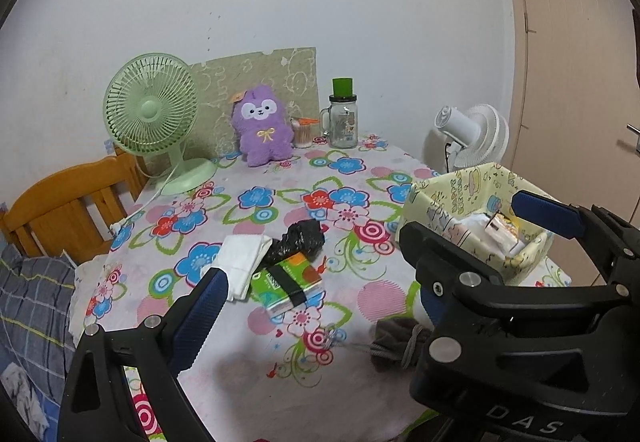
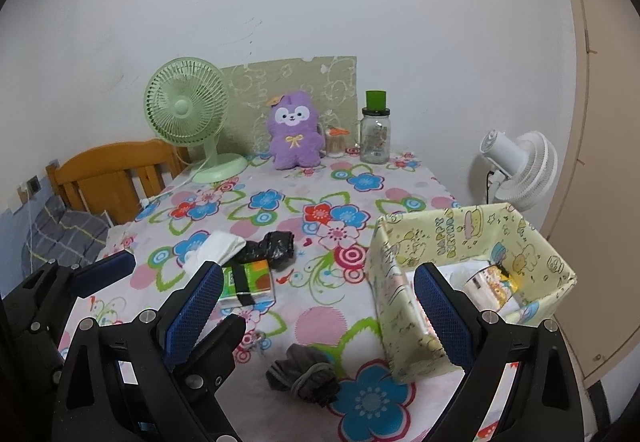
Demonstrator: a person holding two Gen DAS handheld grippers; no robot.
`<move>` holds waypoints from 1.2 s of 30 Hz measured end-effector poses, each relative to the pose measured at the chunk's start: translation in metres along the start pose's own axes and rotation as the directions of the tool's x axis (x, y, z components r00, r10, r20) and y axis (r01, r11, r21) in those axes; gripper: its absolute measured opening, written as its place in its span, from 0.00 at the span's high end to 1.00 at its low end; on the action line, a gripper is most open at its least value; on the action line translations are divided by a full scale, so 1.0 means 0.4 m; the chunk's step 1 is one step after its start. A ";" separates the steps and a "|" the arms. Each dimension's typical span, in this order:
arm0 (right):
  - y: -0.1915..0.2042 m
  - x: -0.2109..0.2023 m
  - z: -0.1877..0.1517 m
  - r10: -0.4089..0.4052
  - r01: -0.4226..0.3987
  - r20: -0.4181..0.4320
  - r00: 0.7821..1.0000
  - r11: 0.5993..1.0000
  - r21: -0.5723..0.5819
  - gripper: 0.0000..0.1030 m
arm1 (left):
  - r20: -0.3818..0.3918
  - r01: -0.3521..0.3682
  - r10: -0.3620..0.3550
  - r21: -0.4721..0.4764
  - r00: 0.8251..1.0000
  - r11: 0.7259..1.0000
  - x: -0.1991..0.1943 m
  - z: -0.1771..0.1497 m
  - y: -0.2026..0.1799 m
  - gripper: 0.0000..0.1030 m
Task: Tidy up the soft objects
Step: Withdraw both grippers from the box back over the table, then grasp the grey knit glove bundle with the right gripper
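On the flowered tablecloth [image 2: 320, 178] lie a white folded cloth [image 1: 244, 258] [image 2: 218, 246], a crumpled black bag [image 1: 300, 242] [image 2: 272, 246], a green tissue pack [image 1: 286, 282] [image 2: 248, 282] and a grey sock bundle [image 2: 306, 374] [image 1: 400, 346]. A purple plush [image 1: 262, 126] [image 2: 296, 130] sits at the back. My left gripper [image 1: 316, 306] [image 2: 140, 274] is open and empty above the near table. My right gripper [image 2: 320, 306] is open and empty above the grey socks; in the left wrist view its fingers [image 1: 544, 214] reach toward the box.
A yellow patterned box [image 2: 472, 242] [image 1: 452, 198] holding some packets stands at the right. A green fan [image 1: 154, 114] [image 2: 188, 110], a glass jar with green lid [image 1: 343, 118] [image 2: 375, 134] and a cotton swab cup [image 2: 335, 142] stand at the back. A white fan [image 2: 516, 166] and a wooden bed frame [image 1: 68, 206] flank the table.
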State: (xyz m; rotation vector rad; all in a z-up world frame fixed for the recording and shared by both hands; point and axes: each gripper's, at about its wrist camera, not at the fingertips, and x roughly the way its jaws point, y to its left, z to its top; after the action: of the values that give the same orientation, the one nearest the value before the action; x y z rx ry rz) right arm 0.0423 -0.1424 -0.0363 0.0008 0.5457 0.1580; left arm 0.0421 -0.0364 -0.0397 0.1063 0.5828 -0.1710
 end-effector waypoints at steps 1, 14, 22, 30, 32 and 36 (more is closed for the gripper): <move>0.005 0.002 -0.005 0.001 -0.001 -0.003 1.000 1.000 -0.002 0.05 | -0.002 0.000 0.000 0.000 1.000 1.000 -0.002 -0.006 0.003 0.05; 0.049 0.052 -0.068 -0.001 -0.001 -0.051 0.999 1.000 -0.027 0.05 | -0.034 -0.005 0.006 0.001 0.999 1.000 0.026 -0.075 0.046 0.05; 0.054 0.099 -0.110 -0.009 0.007 -0.085 0.996 1.000 -0.017 0.05 | -0.075 -0.010 0.009 -0.009 0.997 1.000 0.067 -0.117 0.074 0.05; 0.042 0.160 -0.153 -0.029 0.031 -0.149 0.988 1.000 0.007 0.12 | -0.136 -0.010 0.010 -0.001 0.991 1.000 0.120 -0.157 0.082 0.05; 0.035 0.175 -0.164 -0.046 0.049 -0.161 0.986 0.999 0.015 0.12 | -0.152 -0.010 0.010 -0.001 0.988 1.000 0.132 -0.165 0.082 0.05; 0.027 0.202 -0.185 -0.035 0.044 -0.199 0.979 0.998 0.037 0.16 | -0.176 -0.012 0.013 0.009 0.984 1.000 0.153 -0.177 0.083 0.05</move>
State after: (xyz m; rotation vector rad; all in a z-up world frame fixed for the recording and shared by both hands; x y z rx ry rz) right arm 0.0704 -0.1228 -0.1409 0.0148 0.7472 0.1084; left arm 0.0607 -0.0014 -0.1310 0.1334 0.7578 -0.1524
